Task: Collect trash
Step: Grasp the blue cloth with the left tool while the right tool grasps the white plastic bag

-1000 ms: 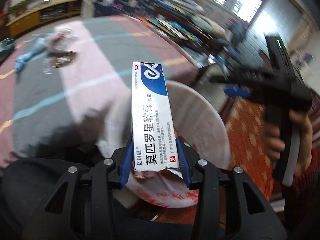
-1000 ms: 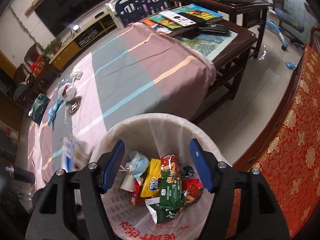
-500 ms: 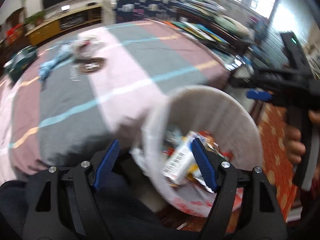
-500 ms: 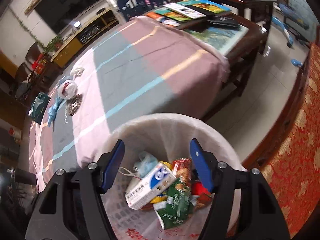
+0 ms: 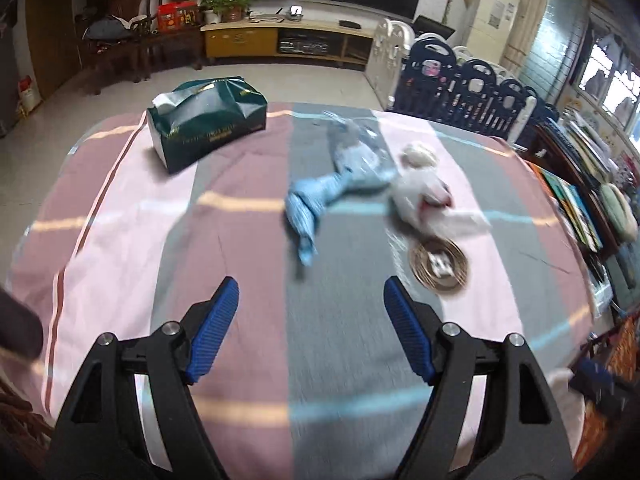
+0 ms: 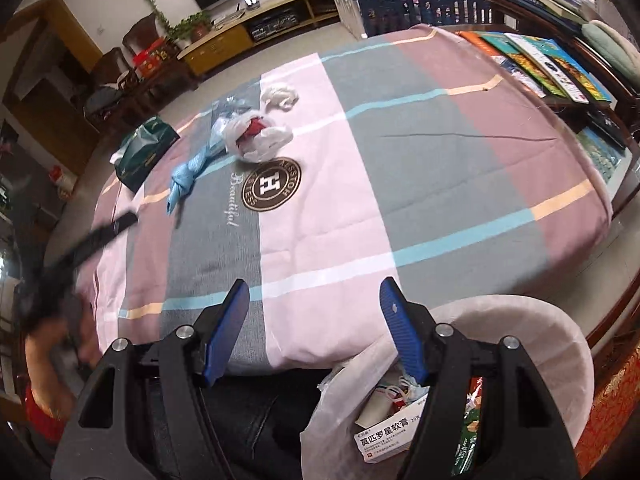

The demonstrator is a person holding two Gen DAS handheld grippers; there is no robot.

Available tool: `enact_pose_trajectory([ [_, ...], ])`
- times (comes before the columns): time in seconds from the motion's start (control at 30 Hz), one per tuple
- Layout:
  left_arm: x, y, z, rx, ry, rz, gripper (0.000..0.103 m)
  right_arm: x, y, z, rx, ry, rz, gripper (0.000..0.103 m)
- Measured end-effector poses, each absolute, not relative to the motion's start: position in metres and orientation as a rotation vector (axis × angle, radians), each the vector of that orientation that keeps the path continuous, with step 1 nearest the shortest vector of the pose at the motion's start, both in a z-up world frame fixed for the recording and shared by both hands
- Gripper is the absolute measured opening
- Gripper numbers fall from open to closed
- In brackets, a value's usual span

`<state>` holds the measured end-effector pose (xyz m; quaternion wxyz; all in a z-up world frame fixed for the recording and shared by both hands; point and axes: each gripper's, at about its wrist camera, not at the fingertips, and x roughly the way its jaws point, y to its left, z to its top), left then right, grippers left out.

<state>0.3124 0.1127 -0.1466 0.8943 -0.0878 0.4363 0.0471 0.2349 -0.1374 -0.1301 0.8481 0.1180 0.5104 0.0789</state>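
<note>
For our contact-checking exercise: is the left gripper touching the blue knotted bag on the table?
Apart. The left wrist view shows bare cloth between the open left gripper and the blue knotted bag.

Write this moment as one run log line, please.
left gripper: open, empty | right gripper: open, empty | ointment box: in bin

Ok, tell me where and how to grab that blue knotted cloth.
Grip the blue knotted cloth at its bunched knot, coming from above with the open left gripper. The knot looks like the thickest part; the rest lies flat on the tablecloth.
</note>
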Motion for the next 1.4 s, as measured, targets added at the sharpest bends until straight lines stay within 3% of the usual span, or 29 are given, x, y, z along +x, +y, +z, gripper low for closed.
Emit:
enact_pose_trajectory([
  [0.3, 0.411, 0.123, -0.195, -0.221, 0.99, 0.083, 0.072, 0.289, -0.128, -0.151, 0.188, 1.101, 0.143, 0.067],
  [0.37, 0.421, 0.123, -0.203, -0.241, 0.998, 0.081, 0.06, 0.31, -0.116, -0.15, 0.155, 1.082, 0.156, 0.067],
  [0.5, 0.428, 0.119, -0.211, -0.2, 0.988, 0.108, 0.047, 0.351, -0.087, -0.143, 0.1, 0.997, 0.207, 0.067],
  [0.57, 0.432, 0.115, -0.214, -0.148, 0.991, 0.125, 0.037, 0.374, -0.068, -0.142, 0.061, 0.941, 0.238, 0.075],
  [0.73, 0.427, 0.122, -0.213, -0.154, 0.965, 0.097, 0.027, 0.42, -0.021, -0.157, -0.06, 0.917, 0.283, 0.078],
  [0.87, 0.411, 0.134, -0.205, -0.208, 0.936, 0.094, 0.024, 0.443, 0.004, -0.185, -0.131, 0.965, 0.272, 0.077],
  [0.9, 0.406, 0.136, -0.202, -0.218, 0.925, 0.095, 0.024, 0.444, 0.007, -0.191, -0.144, 0.975, 0.269, 0.074],
  [0.97, 0.391, 0.137, -0.192, -0.225, 0.893, 0.102, 0.024, 0.443, 0.014, -0.201, -0.207, 0.989, 0.246, 0.036],
  [1.03, 0.376, 0.133, -0.181, -0.207, 0.859, 0.12, 0.024, 0.433, 0.012, -0.199, -0.215, 0.986, 0.25, 0.024],
  [1.2, 0.297, 0.117, -0.142, -0.161, 0.753, 0.26, 0.024, 0.382, -0.007, -0.17, -0.21, 0.941, 0.251, 0.02],
  [1.4, 0.212, 0.104, -0.13, -0.179, 0.77, 0.261, 0.024, 0.309, -0.031, -0.151, -0.203, 0.956, 0.24, 0.02],
])
